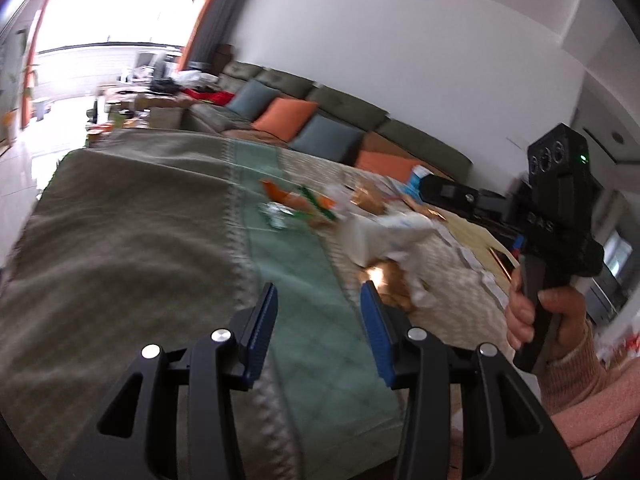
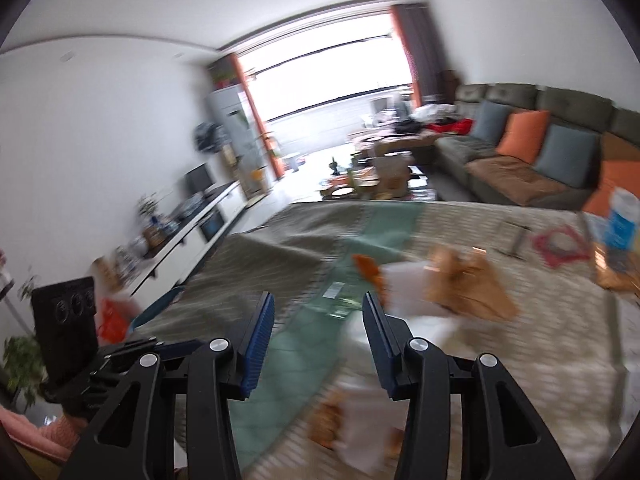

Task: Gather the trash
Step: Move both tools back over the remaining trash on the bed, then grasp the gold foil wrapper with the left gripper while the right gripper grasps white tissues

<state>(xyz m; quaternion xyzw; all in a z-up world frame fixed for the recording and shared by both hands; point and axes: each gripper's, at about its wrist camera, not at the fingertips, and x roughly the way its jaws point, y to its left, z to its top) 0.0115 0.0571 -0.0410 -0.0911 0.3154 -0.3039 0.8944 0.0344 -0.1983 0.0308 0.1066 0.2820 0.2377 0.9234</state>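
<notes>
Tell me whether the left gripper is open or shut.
Open. In its own wrist view the left gripper shows a clear gap between its blue pads, with only the tablecloth visible through it.

Motion blur smears the litter (image 1: pixel 372 232) on the tablecloth (image 1: pixel 140 240); beside the green stripe (image 2: pixel 316 336), wrappers (image 2: pixel 468 284) cannot be told apart. Beyond it, the blue-labelled container (image 2: pixel 622 224) is cut by the picture's edge.

Olive sofa (image 1: pixel 352 110) at two o'clock with orange cushion (image 1: pixel 286 118) and grey-blue cushions, bright window (image 2: pixel 332 76) at twelve o'clock, white media cabinet (image 2: pixel 192 236) at nine o'clock.
</notes>
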